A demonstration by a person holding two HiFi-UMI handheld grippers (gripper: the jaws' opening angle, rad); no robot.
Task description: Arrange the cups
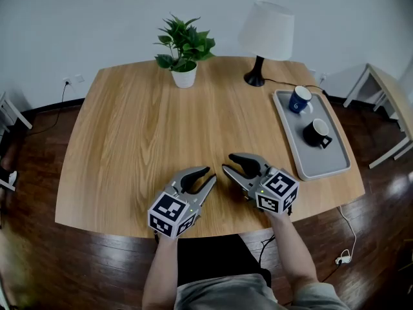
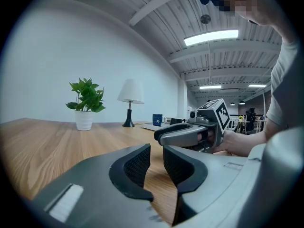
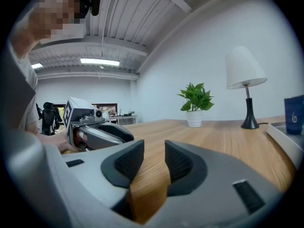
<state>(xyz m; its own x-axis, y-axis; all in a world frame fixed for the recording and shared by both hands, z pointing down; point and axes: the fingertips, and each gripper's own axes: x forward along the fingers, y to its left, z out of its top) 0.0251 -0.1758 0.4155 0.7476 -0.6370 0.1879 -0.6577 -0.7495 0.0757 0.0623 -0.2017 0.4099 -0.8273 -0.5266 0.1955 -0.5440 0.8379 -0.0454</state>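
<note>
Left gripper point(image 1: 210, 175) and right gripper point(image 1: 229, 162) at the table point(image 1: 129, 128) edge, jaws slightly parted, empty; bare wood ahead.

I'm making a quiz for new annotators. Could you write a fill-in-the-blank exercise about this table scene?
1. The blue cup and the black cup both stand on the grey ____.
2. The plant grows in a ____ pot.
3. The cup nearer the lamp is the ____ one.
4. The left tool and the right tool hold ____ between their jaws.
Missing words: tray; white; blue; nothing.
</note>
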